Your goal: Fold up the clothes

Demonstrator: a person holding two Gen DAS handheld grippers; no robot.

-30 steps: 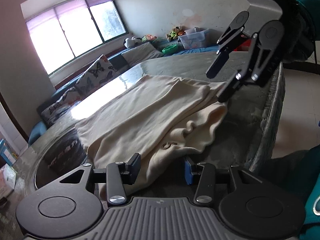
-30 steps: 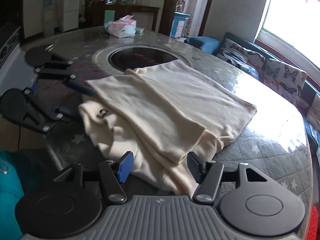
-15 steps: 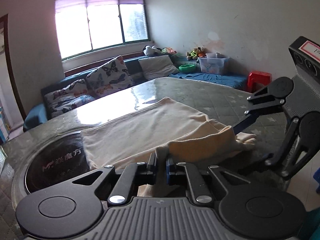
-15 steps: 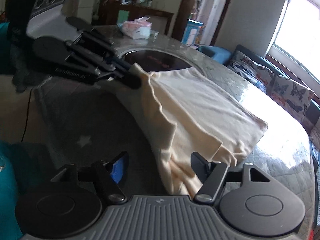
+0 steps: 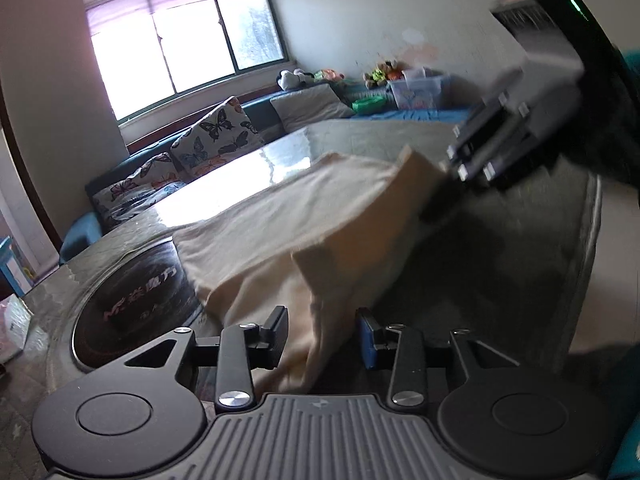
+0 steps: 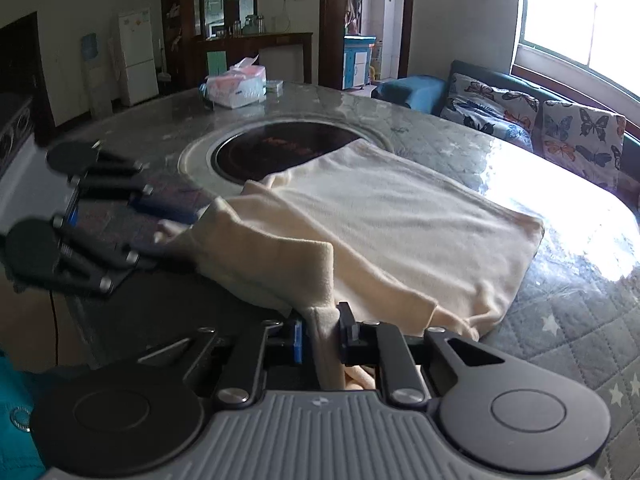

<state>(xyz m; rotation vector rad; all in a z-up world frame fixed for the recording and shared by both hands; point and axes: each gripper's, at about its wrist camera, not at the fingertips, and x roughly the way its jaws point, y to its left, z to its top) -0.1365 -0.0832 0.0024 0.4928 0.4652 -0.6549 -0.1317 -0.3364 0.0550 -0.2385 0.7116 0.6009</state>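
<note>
A cream garment (image 6: 400,216) lies partly folded on the round table (image 6: 560,320). In the right wrist view my right gripper (image 6: 322,334) is closing, and its pads press on a raised fold of the garment's near edge. The left wrist view shows my left gripper (image 5: 322,336) with its jaws opening. A hanging strip of the garment (image 5: 320,280) sits loose in the gap. Seen from the right wrist, the left gripper (image 6: 160,232) is at the garment's left corner. From the left wrist the blurred right gripper (image 5: 440,196) holds up the far corner.
A black round hob (image 6: 280,152) is set into the table under the garment's far edge. A tissue pack (image 6: 236,88) lies beyond it. A sofa with butterfly cushions (image 6: 560,128) runs along the window side. A person's teal sleeve (image 6: 16,420) is near the table's front edge.
The left gripper, shut on the garment's edge half a second ago, now has its jaws apart. The right gripper, open then, has closed on a fold and lifted it.
</note>
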